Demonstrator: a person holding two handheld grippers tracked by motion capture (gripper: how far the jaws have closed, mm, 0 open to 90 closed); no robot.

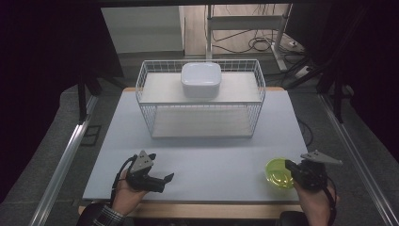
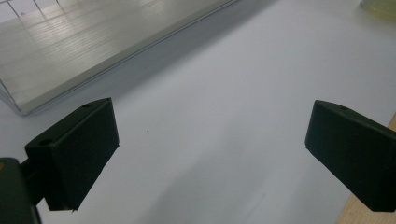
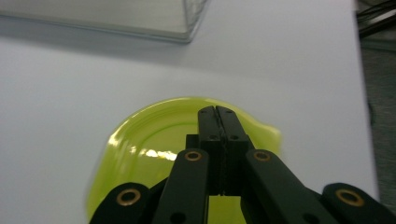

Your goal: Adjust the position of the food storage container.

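While the right gripper (image 3: 218, 112) holds its fingers pressed flat together, they hang over the yellow-green bowl (image 3: 154, 149), which sits on the white surface (image 1: 211, 160) at its near right corner. Whether a thin edge of the rim is pinched between them cannot be told; in the right gripper view nothing shows between the tips. Seen from the high view, the bowl (image 1: 278, 173) lies just left of that gripper (image 1: 294, 170), touching or nearly so. Its round form has no long axis. Well apart at the near left, the left gripper (image 1: 164, 181) rests with fingers (image 2: 74, 154) spread wide and empty. Beyond stands a white wire basket (image 1: 146, 77) holding a white lidded box (image 1: 201, 79).
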